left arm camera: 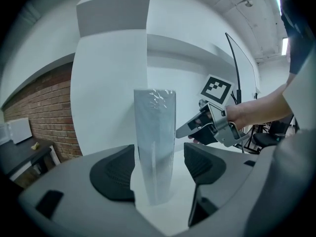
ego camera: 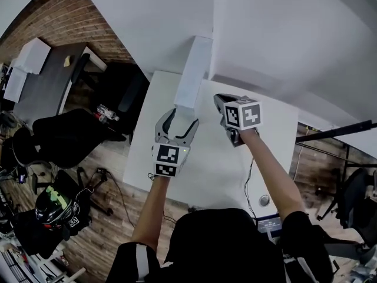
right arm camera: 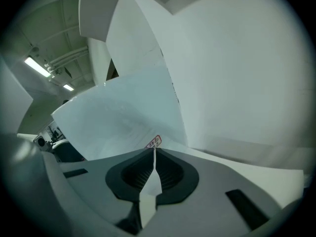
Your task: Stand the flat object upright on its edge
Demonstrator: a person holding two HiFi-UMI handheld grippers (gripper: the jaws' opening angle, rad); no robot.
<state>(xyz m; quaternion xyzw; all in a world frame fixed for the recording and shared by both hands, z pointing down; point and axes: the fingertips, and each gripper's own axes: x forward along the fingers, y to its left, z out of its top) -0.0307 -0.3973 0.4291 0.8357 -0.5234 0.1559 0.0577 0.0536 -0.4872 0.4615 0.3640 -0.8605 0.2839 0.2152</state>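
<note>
Steadiness counts: right gripper (right arm camera: 150, 154) fingers (right arm camera: 170, 174) pinch the thin pale-grey flat panel (left arm camera: 155, 142) by its edge; left gripper (left arm camera: 160, 164) fingers (left arm camera: 116, 174), apart astride it, should close gently.

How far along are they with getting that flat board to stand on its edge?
Looks done: the flat board stands upright on the white table. In hand: the left gripper has its jaws apart either side of it, a gap showing at one pad; the right gripper, shut and empty, points at its face. To do: draw both away and see if it stays up.
</note>
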